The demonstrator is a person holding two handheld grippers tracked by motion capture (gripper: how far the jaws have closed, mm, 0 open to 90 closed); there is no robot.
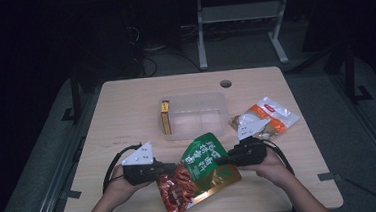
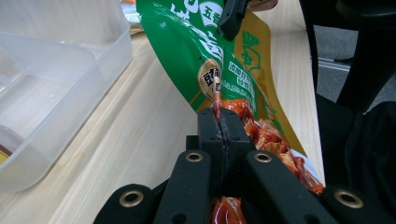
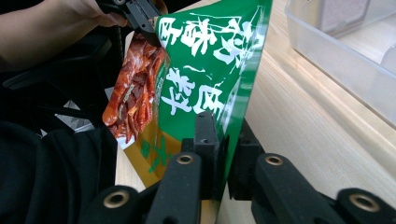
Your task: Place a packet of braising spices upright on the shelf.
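A green and red snack pouch [image 1: 200,168] with white lettering is held up between both grippers, near the table's front edge. My left gripper [image 1: 172,167] is shut on the pouch's red edge; in the left gripper view the jaws [image 2: 218,119] pinch that thin edge of the pouch [image 2: 219,51]. My right gripper [image 1: 220,160] is shut on the opposite green edge, and in the right gripper view the pouch [image 3: 205,60] rises from between the jaws [image 3: 223,140]. Each gripper view also shows the other gripper's tip on the pouch's far edge, the right gripper [image 2: 231,18] and the left gripper [image 3: 140,18].
A clear plastic container [image 1: 196,114] stands mid-table behind the pouch, with a yellow box [image 1: 166,117] at its left end. A white and orange packet [image 1: 269,115] lies to the right. A cable hole [image 1: 225,83] sits near the far edge.
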